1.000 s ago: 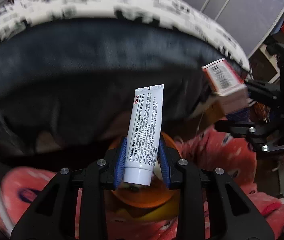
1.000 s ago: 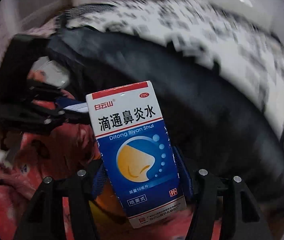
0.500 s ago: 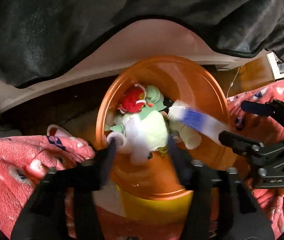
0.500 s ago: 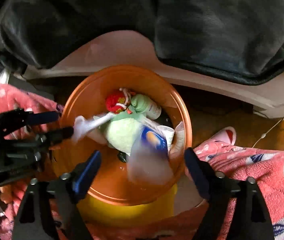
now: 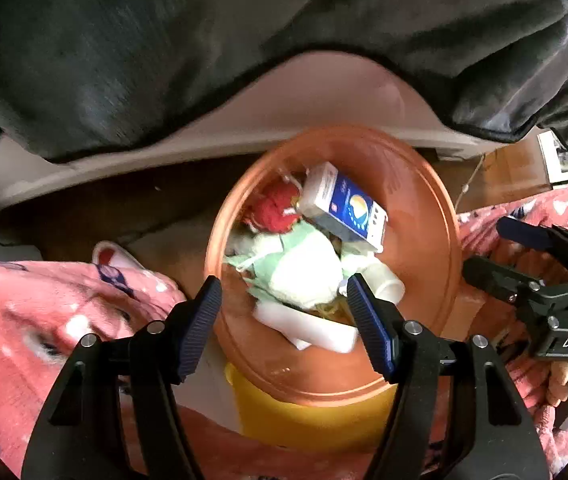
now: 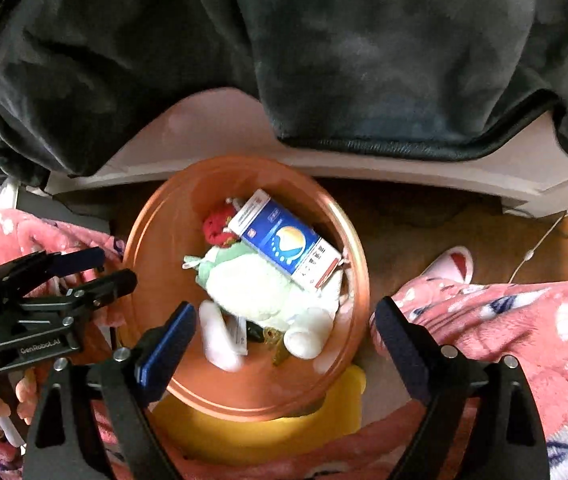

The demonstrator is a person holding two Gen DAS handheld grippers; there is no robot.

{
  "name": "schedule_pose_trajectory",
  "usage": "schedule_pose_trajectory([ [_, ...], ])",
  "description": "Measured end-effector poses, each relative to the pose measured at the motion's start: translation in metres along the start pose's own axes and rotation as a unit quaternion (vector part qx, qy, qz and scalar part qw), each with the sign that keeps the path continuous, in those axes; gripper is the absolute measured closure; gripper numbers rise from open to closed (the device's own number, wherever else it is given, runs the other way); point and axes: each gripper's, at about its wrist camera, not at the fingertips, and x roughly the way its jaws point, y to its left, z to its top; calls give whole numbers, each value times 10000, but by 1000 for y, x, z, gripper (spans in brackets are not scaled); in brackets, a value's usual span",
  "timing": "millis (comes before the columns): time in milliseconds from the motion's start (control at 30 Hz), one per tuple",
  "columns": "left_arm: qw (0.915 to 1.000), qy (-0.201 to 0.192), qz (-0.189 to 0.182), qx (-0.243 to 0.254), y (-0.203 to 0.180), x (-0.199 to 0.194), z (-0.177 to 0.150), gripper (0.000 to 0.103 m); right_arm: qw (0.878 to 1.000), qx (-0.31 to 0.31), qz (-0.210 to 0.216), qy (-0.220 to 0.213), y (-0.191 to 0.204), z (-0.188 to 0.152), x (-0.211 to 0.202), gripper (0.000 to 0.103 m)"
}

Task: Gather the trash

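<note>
Two pieces of trash lay inside the orange bin (image 5: pixel 424 216): the blue-and-white medicine box (image 5: pixel 344 208) rested tilted on top of the heap, against a red knitted thing (image 5: pixel 273 210) and a pale green soft toy (image 5: pixel 300 268), and the white tube (image 5: pixel 308 326) lay lower down, near the side of the bin closest to the cameras. From the right wrist the same box (image 6: pixel 284 242) showed across the upper part of the pile and the tube (image 6: pixel 219 338) was blurred at the bottom, so I could not tell whether it was yet at rest. Both drops looked done, and doing this step well meant little more than letting go cleanly and clearing off. The left gripper (image 5: pixel 284 312) hung over the bin with its jaws parted about halfway and nothing between the pads; they had just been opening, and the tube lay loose below them. The right gripper (image 6: pixel 284 334) stood spread almost as wide as it goes, empty as well, its jaws also just opened, with the box well below. Each pointed steeply down at the bin, and each showed at the edge of the other's view, so a straight lift before any sideways move seemed the safest way out, to keep from knocking the other gripper or the bin's rim. Around the bin were the yellow base (image 6: pixel 267 432) under it, pink patterned fleece (image 6: pixel 504 320) on both sides, a slipper (image 6: pixel 454 266) on the wooden floor (image 6: pixel 424 232), and a dark blanket (image 6: pixel 324 60) hanging over a pale ledge above.
</note>
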Motion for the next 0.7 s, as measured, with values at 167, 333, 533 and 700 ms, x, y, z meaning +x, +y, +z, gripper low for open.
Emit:
schedule_pose_trajectory([
  [167,9945,-900,503,176,-12,-45,-3,39,9971,-45,-223,-723,6,-1,-38,13],
  [333,9784,-1913,782,73,-19,-110,-5,33,9831,-239,-472,-1754,19,5,-104,12],
  [533,9468,-3042,1046,63,-30,-196,-5,24,9484,-425,-615,-3080,37,10,-194,8],
  [700,9119,-3943,1136,99,-45,-267,-6,15,9093,-488,-712,-4070,54,10,-263,6],
])
